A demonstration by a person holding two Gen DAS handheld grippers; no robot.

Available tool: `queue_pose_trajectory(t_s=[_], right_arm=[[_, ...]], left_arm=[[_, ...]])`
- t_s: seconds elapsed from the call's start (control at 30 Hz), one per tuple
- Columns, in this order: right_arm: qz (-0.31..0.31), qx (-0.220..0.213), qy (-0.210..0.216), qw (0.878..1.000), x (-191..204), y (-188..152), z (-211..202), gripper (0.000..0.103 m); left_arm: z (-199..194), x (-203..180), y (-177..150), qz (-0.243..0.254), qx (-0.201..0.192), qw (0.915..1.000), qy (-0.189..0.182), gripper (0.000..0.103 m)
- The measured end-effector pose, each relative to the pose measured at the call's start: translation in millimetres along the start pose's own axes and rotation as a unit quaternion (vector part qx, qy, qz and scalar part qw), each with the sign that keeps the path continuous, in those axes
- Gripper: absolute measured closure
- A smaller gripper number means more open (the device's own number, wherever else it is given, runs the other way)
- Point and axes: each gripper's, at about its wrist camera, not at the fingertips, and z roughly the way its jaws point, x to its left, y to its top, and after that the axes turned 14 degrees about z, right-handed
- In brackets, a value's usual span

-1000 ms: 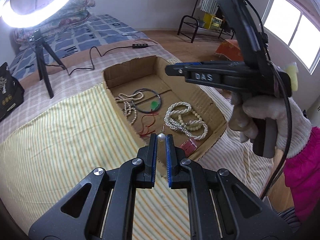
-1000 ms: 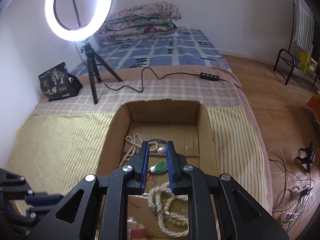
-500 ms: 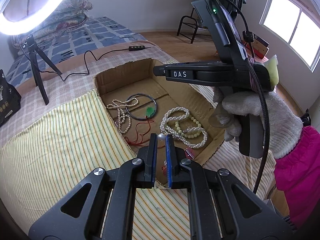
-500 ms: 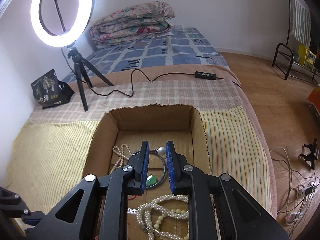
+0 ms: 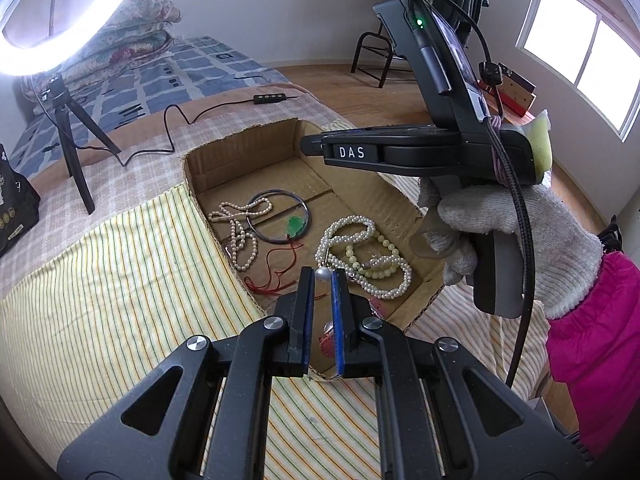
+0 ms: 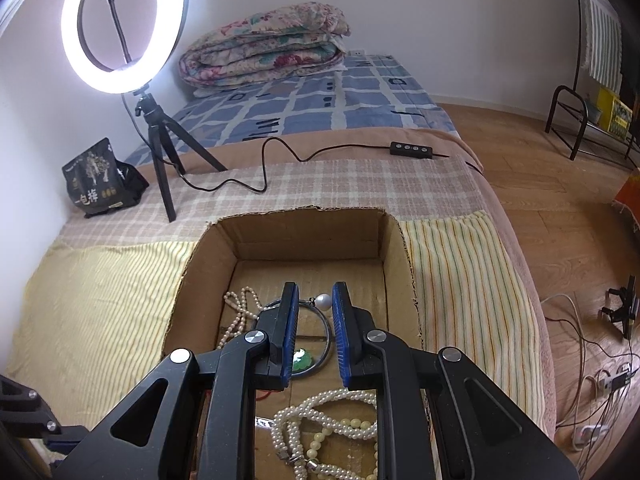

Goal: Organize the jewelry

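An open cardboard box [image 5: 360, 184] [image 6: 308, 228] lies on the bed and holds jewelry: a thin pearl string [image 5: 240, 236], a metal ring with a green pendant [image 5: 294, 224] [image 6: 302, 358] on a red cord, and a tangle of pearl and pale bead necklaces [image 5: 364, 256] [image 6: 328, 428]. My left gripper [image 5: 322, 274] is shut on a pearl earring [image 5: 322, 275] over the box's near edge. My right gripper [image 6: 316, 300] holds a pearl earring [image 6: 323, 301] between its narrow jaws, over the box; its body [image 5: 440, 152] shows in the left view.
A ring light on a tripod [image 6: 156, 128] stands on the plaid cloth behind the box, with its cable and remote [image 6: 414, 149]. A black snack bag [image 6: 96, 180] sits at the far left. Folded quilts [image 6: 264, 52] lie at the bed's head.
Both grippers, each holding a pearl earring, have shifted a little forward over the box. The right gripper's jaws stand slightly wider than before.
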Motion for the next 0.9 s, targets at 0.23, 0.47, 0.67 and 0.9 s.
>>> queue_pose_trajectory(t_s=[0.23,0.47,0.67,0.9], right_arm=[[-0.002,-0.005,0.001,1.0,3.7,-0.2,-1.9,0.059],[0.005,-0.017,-0.02,1.0,2.7,2.0,-5.0,0.03],[0.003,-0.016,-0.027,0.999,5.3,3.0,-8.9,0.03],[-0.002,-0.025,-0.031,0.999,16.3,4.0,-26.6,0.03]], left_arm=[[1.8,0.1,0.2,0.003,0.001,1.0,0.002,0.087],[-2.0,-0.6,0.0,0.006,-0.007,0.9999,0.012,0.046],[-5.3,0.5,0.0,0.001,-0.008,0.9997,0.021,0.036],[-22.7,-3.1,-1.0,0.003,-0.018,0.9994,0.028,0.036]])
